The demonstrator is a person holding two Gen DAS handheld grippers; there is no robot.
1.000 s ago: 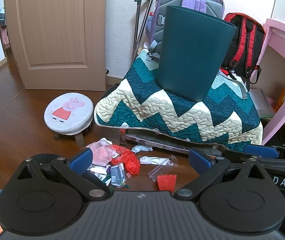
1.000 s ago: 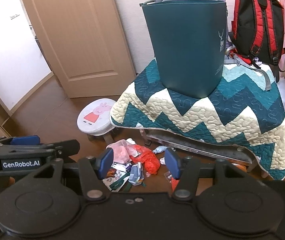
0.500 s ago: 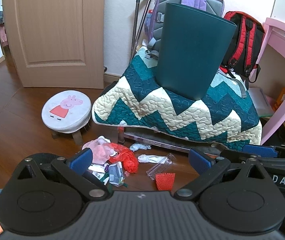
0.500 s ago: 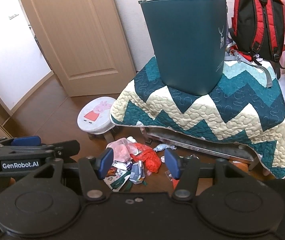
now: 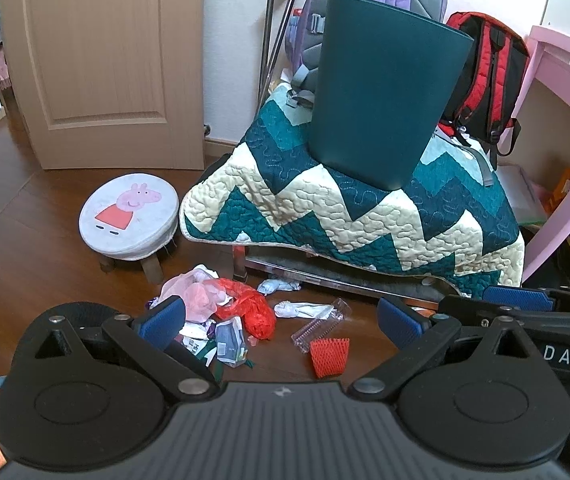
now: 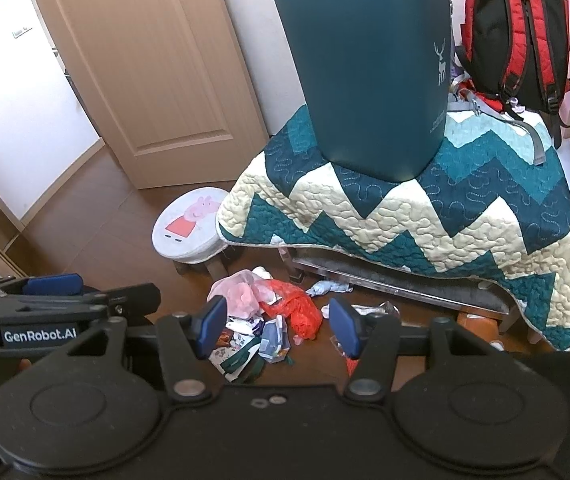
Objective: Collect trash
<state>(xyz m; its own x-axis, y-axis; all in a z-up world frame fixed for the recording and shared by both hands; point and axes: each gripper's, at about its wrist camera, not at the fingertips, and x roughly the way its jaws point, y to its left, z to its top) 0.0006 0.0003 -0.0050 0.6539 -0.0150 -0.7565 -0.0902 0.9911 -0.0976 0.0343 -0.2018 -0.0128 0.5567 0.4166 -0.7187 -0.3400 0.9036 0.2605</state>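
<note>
Left wrist view. The left tongs (image 5: 281, 320) are seen spread wide, with nothing held between the blue-padded fingers (image 5: 163, 317). A tall dark teal plastic waste bin (image 5: 381, 92) is noted standing upright on a teal-and-cream zigzag quilt (image 5: 349, 220) draped over a low bench. The scattered trash pile (image 5: 225, 312) lies on the dark wooden floor (image 5: 25, 248), below the front edge of the quilt and to its left. Within the pile a crumpled red plastic bag (image 5: 253, 308) and a pale pink plastic bag (image 5: 193, 292) are seen touching. A clear plastic wrapper (image 5: 321, 324) and a red foam net sleeve (image 5: 329, 356) lie apart from the pile, on the side toward the quilt's middle. A round white stool with a cartoon pig print (image 5: 127, 216) stands left of the quilt. A red-and-black backpack (image 5: 485, 80) rests behind the quilt.

Right wrist view. The right tongs (image 6: 279, 326) are recorded as open at a moderate gap, empty. The waste bin (image 6: 369, 80) sits on the quilt (image 6: 425, 216). The trash pile (image 6: 269, 316) is on the floor below the quilt's left front corner, framed between the fingers. The stool (image 6: 189, 232) stands just left of the quilt.
</note>
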